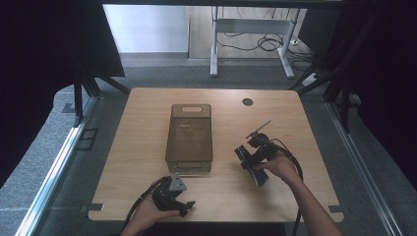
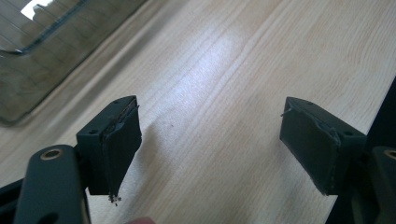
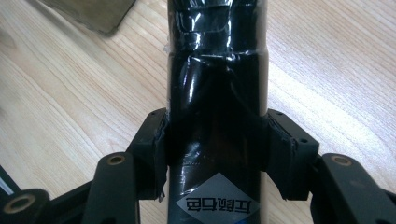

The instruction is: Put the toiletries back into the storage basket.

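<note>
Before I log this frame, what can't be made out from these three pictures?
- What the black wrapped object is: in the right gripper view its ends run past the frame edges and the label is upside down, cut off.
- The basket's contents: too small in the high view; in the left gripper view it sits blurred at the corner.
- The left gripper pads' wear: soft focus.
- The right gripper grip depth: object covers the pads.

The basket point(image 1: 191, 138) stands at the centre of the tabletop point(image 1: 147, 128). The left claw point(image 1: 177, 199) rests at 6 o'clock from it, near the front edge. The right claw point(image 1: 251, 160) is at 4 o'clock, closed around a packet point(image 3: 217, 93). A round hole point(image 1: 247, 102) lies at 1 o'clock.
</note>
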`<state>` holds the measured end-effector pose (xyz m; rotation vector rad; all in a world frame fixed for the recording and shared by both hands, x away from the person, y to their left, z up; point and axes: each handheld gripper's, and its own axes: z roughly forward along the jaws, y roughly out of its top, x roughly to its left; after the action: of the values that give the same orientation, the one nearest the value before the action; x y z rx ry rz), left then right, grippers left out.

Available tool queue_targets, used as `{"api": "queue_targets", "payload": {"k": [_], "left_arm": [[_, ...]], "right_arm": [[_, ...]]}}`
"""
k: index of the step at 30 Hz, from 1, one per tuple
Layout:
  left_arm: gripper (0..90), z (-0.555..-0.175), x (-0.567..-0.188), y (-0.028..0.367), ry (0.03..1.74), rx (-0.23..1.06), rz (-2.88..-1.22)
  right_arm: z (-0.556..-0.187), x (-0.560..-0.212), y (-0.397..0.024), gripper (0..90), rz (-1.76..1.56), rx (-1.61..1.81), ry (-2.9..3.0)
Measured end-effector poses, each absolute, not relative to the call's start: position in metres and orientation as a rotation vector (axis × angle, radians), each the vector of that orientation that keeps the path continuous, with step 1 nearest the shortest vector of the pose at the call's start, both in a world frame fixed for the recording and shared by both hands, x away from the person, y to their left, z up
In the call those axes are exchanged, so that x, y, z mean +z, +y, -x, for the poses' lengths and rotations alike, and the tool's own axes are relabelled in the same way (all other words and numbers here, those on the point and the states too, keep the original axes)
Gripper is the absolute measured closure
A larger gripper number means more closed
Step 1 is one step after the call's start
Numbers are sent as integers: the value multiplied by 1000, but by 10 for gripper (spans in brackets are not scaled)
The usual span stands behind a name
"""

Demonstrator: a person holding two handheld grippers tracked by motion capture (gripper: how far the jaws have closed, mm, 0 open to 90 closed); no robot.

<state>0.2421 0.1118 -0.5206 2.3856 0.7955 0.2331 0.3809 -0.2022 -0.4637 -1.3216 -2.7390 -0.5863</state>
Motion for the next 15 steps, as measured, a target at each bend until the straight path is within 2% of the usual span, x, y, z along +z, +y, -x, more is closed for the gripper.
{"api": "queue_targets", "payload": {"k": [15], "left_arm": [[203, -241, -525, 106, 775, 221, -2421]], "right_arm": [[-381, -468, -194, 454, 1297, -602, -2716]]}}
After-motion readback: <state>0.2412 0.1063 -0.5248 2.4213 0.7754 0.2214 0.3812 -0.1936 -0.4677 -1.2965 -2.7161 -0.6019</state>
